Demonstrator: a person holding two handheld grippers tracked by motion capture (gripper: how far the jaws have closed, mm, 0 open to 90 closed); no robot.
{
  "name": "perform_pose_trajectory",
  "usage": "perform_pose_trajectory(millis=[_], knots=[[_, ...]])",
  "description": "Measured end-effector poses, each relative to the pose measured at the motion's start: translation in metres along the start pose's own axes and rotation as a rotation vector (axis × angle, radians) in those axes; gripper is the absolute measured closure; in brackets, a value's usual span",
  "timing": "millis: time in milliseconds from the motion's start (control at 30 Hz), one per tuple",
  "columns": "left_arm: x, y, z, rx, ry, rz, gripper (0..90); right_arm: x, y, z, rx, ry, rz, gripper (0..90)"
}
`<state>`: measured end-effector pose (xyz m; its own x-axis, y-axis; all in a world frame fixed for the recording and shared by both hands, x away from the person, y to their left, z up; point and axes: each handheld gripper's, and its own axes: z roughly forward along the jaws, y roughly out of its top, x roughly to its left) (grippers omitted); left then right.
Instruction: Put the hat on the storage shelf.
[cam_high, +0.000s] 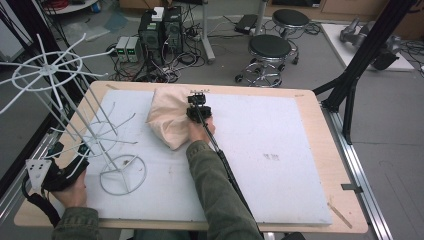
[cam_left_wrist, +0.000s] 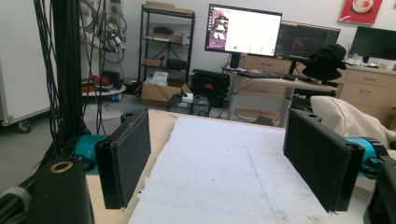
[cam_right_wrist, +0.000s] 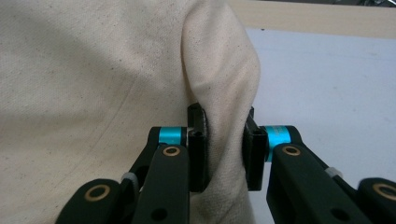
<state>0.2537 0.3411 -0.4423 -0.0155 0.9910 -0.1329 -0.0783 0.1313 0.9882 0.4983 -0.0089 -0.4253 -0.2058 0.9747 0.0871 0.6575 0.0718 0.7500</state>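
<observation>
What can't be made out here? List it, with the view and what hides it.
- High view: the right gripper jaws, too small against the cream cloth.
- Right gripper view: the cloth's full shape, cut off by the edges.
- High view: the left gripper jaws, behind the white wire rack.

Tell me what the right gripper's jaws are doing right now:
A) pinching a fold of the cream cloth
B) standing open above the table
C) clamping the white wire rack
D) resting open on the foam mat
A: the right gripper has its jaws closed on a fold of the cream cloth.
</observation>
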Motion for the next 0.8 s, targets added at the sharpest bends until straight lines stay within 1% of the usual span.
perform_pose_trajectory(millis=[133,300,333,367,433,500,633,700,800], knots=[[0.0,0.0,0.0,0.002,-0.001,0.0,23.4,-0.002,0.003,-0.004,-0.018,0.008,-0.007,77.2],[0.0,0.0,0.0,0.002,-0.001,0.002,23.4,-0.009,0.014,-0.023,-0.071,0.032,0.0,77.3],[0.0,0.0,0.0,0.003,-0.002,0.003,23.4,-0.009,0.014,-0.023,-0.071,0.032,0.0,77.3],[-0.001,0.0,0.0,0.006,-0.004,0.007,23.4,-0.013,0.018,-0.03,-0.094,0.039,-0.005,77.3],[-0.001,0.0,0.0,0.008,-0.004,0.008,23.5,-0.017,0.022,-0.039,-0.112,0.062,-0.01,77.3],[-0.001,-0.001,0.0,0.009,-0.008,0.007,23.6,-0.02,0.025,-0.049,-0.138,0.073,-0.011,77.4],[-0.003,0.0,0.0,0.007,-0.012,0.012,23.6,-0.031,0.029,-0.068,-0.198,0.076,-0.014,77.7],[-0.003,0.0,0.0,0.008,-0.013,0.013,23.6,-0.038,0.032,-0.078,-0.229,0.083,-0.006,77.7],[-0.003,0.0,0.0,0.007,-0.014,0.016,24.0,-0.048,0.034,-0.087,-0.261,0.104,0.014,77.7]])
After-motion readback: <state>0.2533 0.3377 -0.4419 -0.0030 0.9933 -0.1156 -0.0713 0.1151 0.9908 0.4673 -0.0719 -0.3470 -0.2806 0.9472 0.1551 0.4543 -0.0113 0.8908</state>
